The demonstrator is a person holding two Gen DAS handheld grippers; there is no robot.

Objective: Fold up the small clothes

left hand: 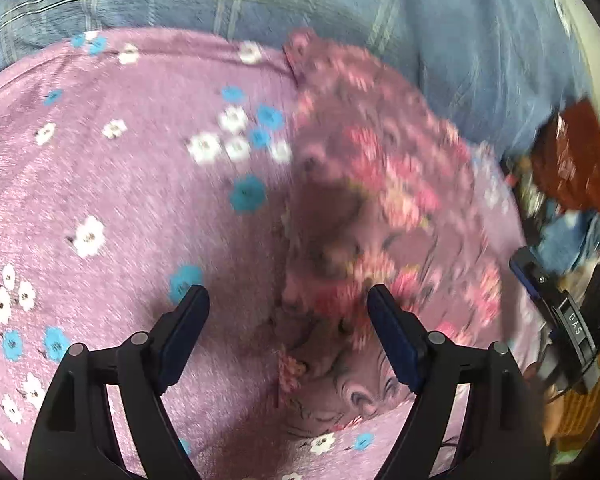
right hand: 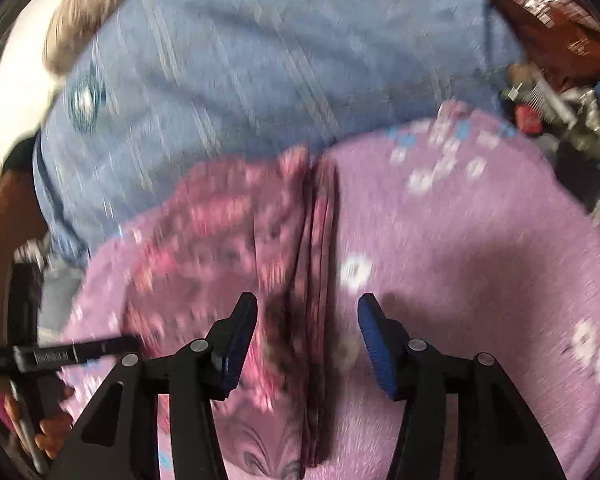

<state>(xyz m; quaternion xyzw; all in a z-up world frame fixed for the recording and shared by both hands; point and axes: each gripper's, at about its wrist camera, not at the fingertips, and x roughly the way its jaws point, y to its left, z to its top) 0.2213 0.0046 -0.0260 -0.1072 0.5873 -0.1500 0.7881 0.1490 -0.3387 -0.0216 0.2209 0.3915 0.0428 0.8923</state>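
A small pink garment with a red flower print lies folded on a purple blanket with white and blue flowers. My left gripper hovers open over the garment's left edge, with nothing between its pads. In the right wrist view the garment shows a stacked fold edge running down the middle. My right gripper stands open above that edge, its pads not touching the cloth. The right gripper's body shows at the right of the left wrist view. Both views are blurred.
A blue plaid sheet lies beyond the blanket. A brown-red packet and mixed clutter sit at the blanket's far side. A hand holding the other gripper's handle shows at the lower left.
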